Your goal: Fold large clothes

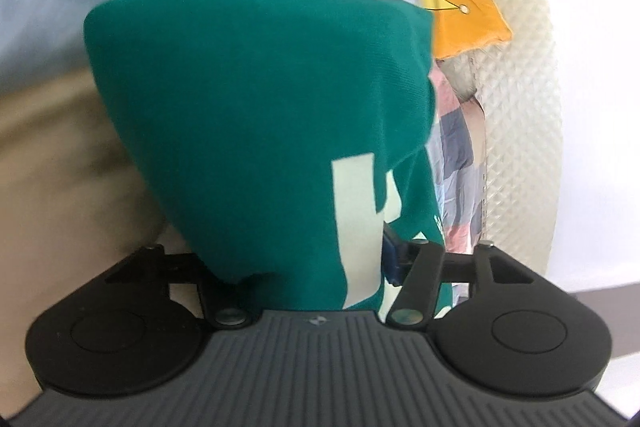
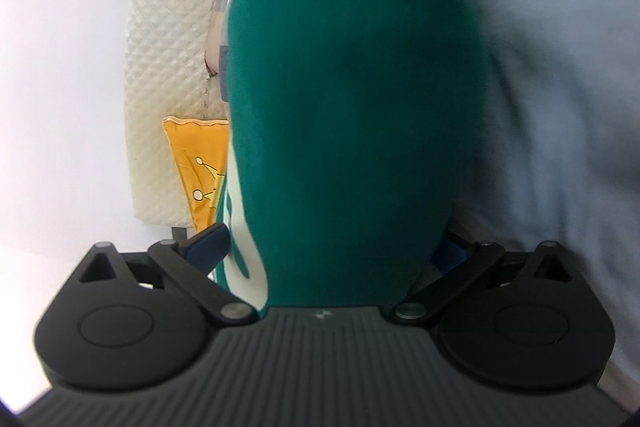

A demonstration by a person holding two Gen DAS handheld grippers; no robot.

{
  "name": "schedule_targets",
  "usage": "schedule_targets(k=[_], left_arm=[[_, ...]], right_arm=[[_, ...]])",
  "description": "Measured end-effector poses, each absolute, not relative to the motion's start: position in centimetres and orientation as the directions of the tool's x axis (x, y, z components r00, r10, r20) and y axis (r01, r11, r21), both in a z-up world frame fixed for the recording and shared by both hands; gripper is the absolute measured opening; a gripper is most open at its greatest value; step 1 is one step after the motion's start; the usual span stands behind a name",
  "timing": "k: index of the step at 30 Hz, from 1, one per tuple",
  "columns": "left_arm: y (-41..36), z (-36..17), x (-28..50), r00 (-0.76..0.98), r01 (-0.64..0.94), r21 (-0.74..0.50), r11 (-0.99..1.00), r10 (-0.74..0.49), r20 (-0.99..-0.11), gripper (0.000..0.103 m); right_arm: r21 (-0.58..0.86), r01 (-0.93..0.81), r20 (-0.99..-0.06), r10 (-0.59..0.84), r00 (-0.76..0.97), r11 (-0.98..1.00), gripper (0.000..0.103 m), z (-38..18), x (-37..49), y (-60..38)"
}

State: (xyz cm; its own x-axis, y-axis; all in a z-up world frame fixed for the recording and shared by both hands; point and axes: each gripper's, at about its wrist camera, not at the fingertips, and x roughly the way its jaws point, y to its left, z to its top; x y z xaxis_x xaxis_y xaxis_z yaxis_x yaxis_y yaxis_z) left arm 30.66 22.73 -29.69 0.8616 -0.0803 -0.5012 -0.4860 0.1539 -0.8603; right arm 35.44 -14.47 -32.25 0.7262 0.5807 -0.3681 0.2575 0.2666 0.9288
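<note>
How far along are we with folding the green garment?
Done: the green garment looks bunched into thick layers. In hand: it sits between the jaws of both the left gripper and the right gripper. Left: laying it down; a finished fold isn't visible.

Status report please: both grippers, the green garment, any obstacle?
Left gripper, right gripper: green garment bunched between jaws. Grip unconfirmed. Yellow cushion behind, not blocking.

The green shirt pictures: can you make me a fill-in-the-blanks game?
1. The shirt between both grippers is ____.
2. The printed shape on it is ____.
3. The pillow beside the shirt is ____.
4. In the right wrist view, the cloth to the right of the shirt is pale ____.

Missing words: green; white; yellow; blue
</note>
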Motion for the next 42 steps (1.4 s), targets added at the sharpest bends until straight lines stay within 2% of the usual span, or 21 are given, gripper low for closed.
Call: schedule_targets(k=[7, 9, 10, 11, 14, 20, 31, 42], left_arm=[[22.3, -27.7, 32.8, 0.857, -0.479, -0.817, 0.322, -0.031, -0.515, 0.054], [22.1, -27.3, 33.5, 0.86, -0.473, -0.809, 0.349, -0.019, -0.511, 0.052], [22.2, -27.1, 33.8, 0.863, -0.466, -0.809, 0.358, -0.016, -0.505, 0.051], [21.7, -26.8, 33.2, 0.866, -0.46, -0.808, 0.369, -0.013, -0.5, 0.05], [21.6, -26.1, 33.4, 0.874, -0.442, -0.799, 0.407, -0.004, -0.486, 0.045], [24.1, -25.9, 31.3, 0.889, -0.412, -0.805, 0.427, -0.003, -0.457, 0.037], [24.2, -24.3, 26.7, 0.929, -0.309, -0.866, 0.392, -0.068, -0.363, 0.036], [22.1, -17.4, 28.5, 0.956, -0.158, -0.872, 0.463, -0.149, -0.253, 0.036]], right_arm=[[0.94, 0.226, -0.337, 0.574, 0.746, 0.257, 0.103, -32.8, 37.3, -14.2], [0.951, 0.206, -0.305, 0.594, 0.745, 0.23, 0.097, -32.8, 37.5, -14.5], [0.957, 0.193, -0.288, 0.603, 0.744, 0.219, 0.087, -32.8, 37.5, -14.7], [0.959, 0.179, -0.277, 0.61, 0.742, 0.217, 0.082, -32.7, 37.6, -14.8], [0.964, 0.141, -0.254, 0.621, 0.741, 0.225, 0.072, -31.9, 37.8, -14.8], [0.968, 0.052, -0.203, 0.641, 0.74, 0.246, 0.06, -30.3, 37.7, -15.0], [0.964, -0.142, -0.055, 0.694, 0.718, 0.224, 0.059, -25.3, 34.9, -16.4], [0.939, -0.267, 0.042, 0.695, 0.718, 0.219, 0.059, -19.4, 35.7, -19.8]])
